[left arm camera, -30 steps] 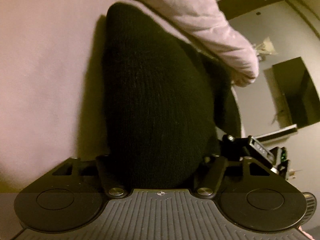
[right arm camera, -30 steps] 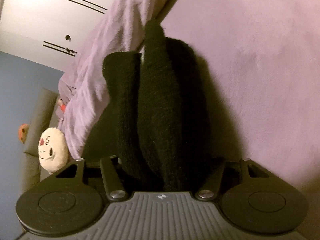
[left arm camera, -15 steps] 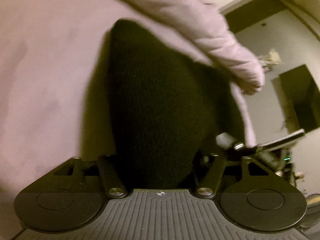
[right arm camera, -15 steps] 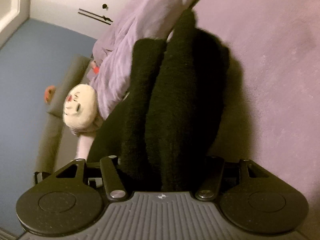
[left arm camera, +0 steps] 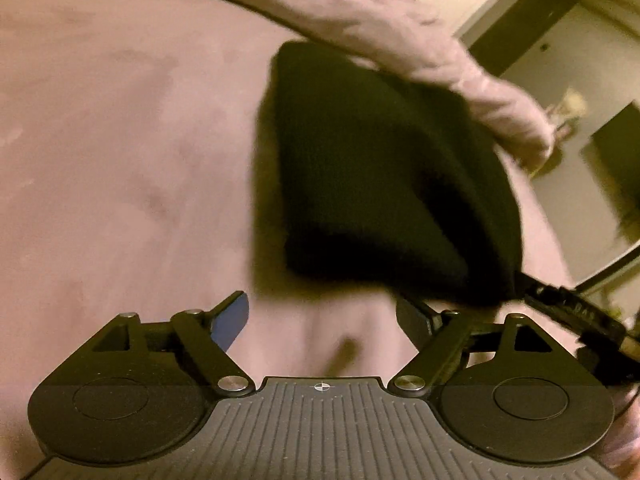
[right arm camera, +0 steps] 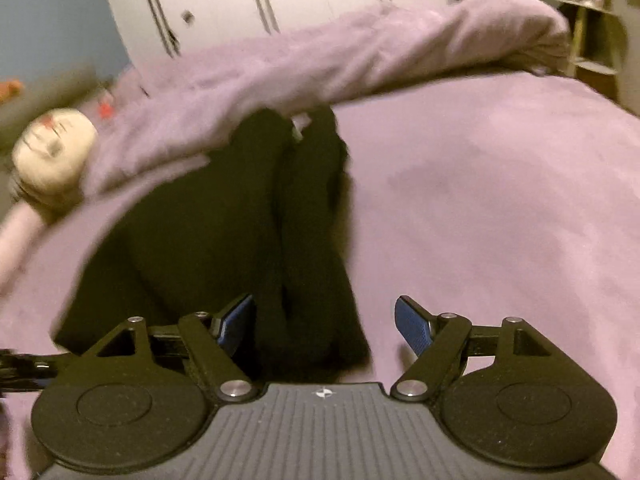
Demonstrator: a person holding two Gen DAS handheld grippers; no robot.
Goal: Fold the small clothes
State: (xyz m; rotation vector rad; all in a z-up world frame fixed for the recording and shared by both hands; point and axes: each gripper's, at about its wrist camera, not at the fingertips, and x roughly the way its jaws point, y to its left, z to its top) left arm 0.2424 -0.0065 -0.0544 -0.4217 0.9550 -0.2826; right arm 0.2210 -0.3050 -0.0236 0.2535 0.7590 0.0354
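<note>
Beside the rumpled blanket [right arm camera: 320, 60], the black garment [left arm camera: 380, 184] lies doubled on the purple bedspread [right arm camera: 500, 220]; both the left gripper [left arm camera: 322, 316] and right gripper [right arm camera: 325, 320] gape, gripping nothing, presumably releasing the fold.

Motion blur softens the black garment [left arm camera: 384, 184] in the left wrist view, so its knit and folds cannot be read. The right gripper [left arm camera: 576, 316] is cut by that frame's right edge. In the right wrist view the round plush face [right arm camera: 52, 160] is smeared, and the rumpled blanket [right arm camera: 360, 52] hides the garment's far end.
</note>
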